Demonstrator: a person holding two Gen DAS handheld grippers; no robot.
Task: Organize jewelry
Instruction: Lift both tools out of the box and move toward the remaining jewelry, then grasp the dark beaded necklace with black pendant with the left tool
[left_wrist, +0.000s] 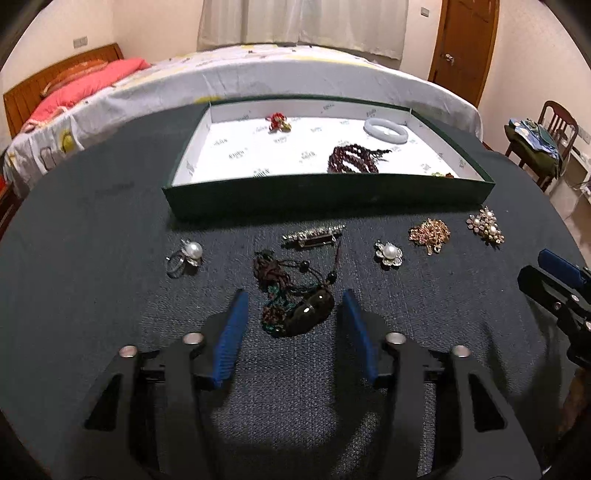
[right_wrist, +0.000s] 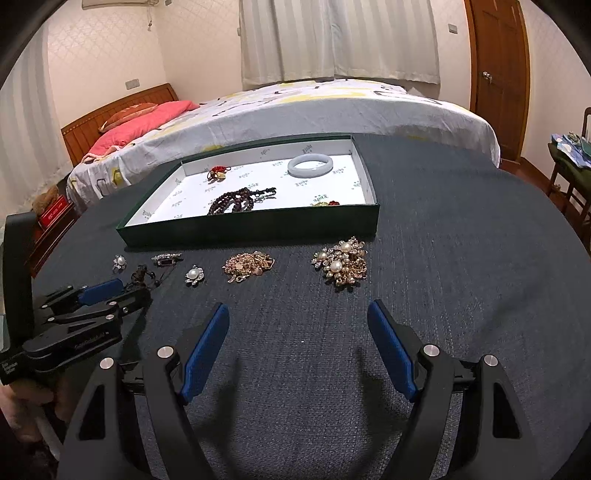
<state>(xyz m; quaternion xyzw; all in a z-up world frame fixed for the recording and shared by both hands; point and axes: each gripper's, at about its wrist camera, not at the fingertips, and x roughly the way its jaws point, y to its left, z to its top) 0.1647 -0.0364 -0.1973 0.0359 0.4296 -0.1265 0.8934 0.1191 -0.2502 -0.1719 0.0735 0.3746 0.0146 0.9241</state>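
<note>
My left gripper is open, its blue pads either side of a dark stone pendant on tangled cord on the dark cloth; it also shows in the right wrist view. My right gripper is open and empty over bare cloth. In front lie a pearl ring, a bar brooch, a pearl flower brooch, a gold chain pile and a pearl cluster brooch. The green tray holds a white bangle, dark red beads and a red charm.
A bed with a pink pillow stands right behind the table. A wooden chair with clothes and a door are at the right. The round table's edge curves close on both sides.
</note>
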